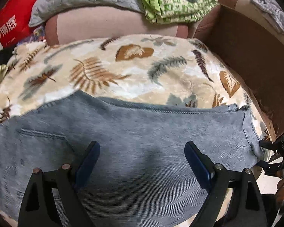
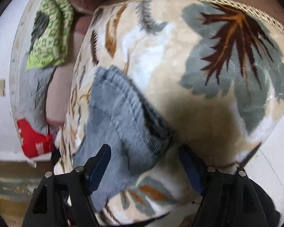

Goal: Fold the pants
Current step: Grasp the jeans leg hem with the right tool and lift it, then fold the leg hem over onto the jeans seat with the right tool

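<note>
My jeans [image 1: 134,132] lie folded on a leaf-print blanket [image 1: 108,71] over the sofa [image 1: 108,24]. Left tongs [image 1: 142,151] and right tongs [image 2: 144,155] both gape, gripping nothing; bare blanket lies beyond the denim's hem.

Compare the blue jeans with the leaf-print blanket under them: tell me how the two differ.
The jeans are plain faded blue denim with stitched seams; the blanket is cream plush printed with brown and grey leaves. The jeans lie on top, the blanket underneath them, reaching well past their edges. The jeans show a doubled layer at one end in the right wrist view; the blanket lies as a single spread cover. Both are soft fabric lying mostly flat.
</note>
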Available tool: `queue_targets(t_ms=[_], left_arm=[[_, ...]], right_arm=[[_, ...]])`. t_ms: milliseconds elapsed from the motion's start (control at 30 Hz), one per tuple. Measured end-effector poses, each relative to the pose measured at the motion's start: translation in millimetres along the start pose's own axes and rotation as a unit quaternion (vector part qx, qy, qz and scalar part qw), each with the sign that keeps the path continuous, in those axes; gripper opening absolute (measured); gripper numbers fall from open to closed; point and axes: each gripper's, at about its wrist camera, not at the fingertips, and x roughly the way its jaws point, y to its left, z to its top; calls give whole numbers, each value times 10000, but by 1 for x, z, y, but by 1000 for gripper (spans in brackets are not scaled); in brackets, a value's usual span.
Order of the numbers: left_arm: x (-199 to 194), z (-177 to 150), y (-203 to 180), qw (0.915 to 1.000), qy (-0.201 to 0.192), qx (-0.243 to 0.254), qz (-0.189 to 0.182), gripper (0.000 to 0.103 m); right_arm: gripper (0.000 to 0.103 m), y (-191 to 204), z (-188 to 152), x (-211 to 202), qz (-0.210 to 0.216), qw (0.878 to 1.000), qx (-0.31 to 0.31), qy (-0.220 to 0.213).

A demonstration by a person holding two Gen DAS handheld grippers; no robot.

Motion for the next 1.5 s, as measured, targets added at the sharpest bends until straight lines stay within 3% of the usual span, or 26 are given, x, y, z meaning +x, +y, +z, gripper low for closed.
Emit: queue_targets(t_ms=[100,167,200,233,267,300,367,433,500,567,700,767,833,933,1033,1100,1167,1233,1267,1300,1367,1500], left_arm=[[22,-9,-20,9993,266,227,151,91],[45,-18,-35,9937,664,682,592,91],[53,-23,-40,9905,721,878,776,94],[51,-25,-42,9905,539,936,847,95],[48,-24,-42,9905,537,911,883,95],[44,-22,-43,9910,565,835,884,94],[31,-16,-50,9926,257,847,829,94],[34,-17,-61,9865,150,1183,1120,94],[59,-26,-65,9771,572,1523,1368,96],[59,-28,-64,9763,359,1563,1454,102],[54,-23,-58,9809,487,1455,1194,100],[47,-18,-44,9892,551,1062,850,99],[22,-20,-20,9943,304,752,687,99],[-22,-23,34,9975,-75,143,691,99],[-67,-32,98,9928,-431,-542,976,99],[-88,-41,131,9885,-513,-833,1156,99],[-103,-50,155,9843,-517,-1039,1326,99],[-110,-55,169,9821,-478,-1192,1380,99],[-112,-55,171,9818,-495,-1218,1372,99],[-111,-52,171,9819,-499,-1220,1362,99],[-109,-42,159,9850,-514,-1139,1187,99],[-107,-24,117,9923,-610,-821,696,99]], right_arm=[[75,15,-2,8,-378,9986,-249,-263],[70,27,-3,9,-659,9958,-465,-424],[58,32,-4,10,-810,9939,-569,-493],[35,33,-2,8,-903,9924,-634,-549],[32,34,-1,9,-888,9923,-675,-533],[31,37,-2,10,-978,9905,-809,-535],[28,46,-4,12,-1100,9864,-1089,-552],[28,52,-4,10,-1136,9842,-1223,-592],[28,56,-4,10,-1136,9832,-1297,-593],[26,61,-5,9,-1141,9817,-1396,-609],[25,95,-18,-1,-1009,9737,-1887,-782],[25,135,-37,-7,-885,9623,-2405,-915],[25,182,-67,-10,-738,9446,-3026,-1029],[25,255,-138,3,-502,9004,-4186,-1073],[25,286,-203,44,-342,8707,-4857,-696],[30,287,-246,96,-484,8521,-5206,-215],[32,270,-272,143,-623,8493,-5235,293],[47,249,-290,186,-966,8417,-5251,806],[51,248,-297,178,-748,8350,-5437,404],[64,250,-298,168,-489,8355,-5460,372],[72,249,-288,151,-182,8543,-5173,484],[102,230,-255,105,437,8864,-4589,417]])
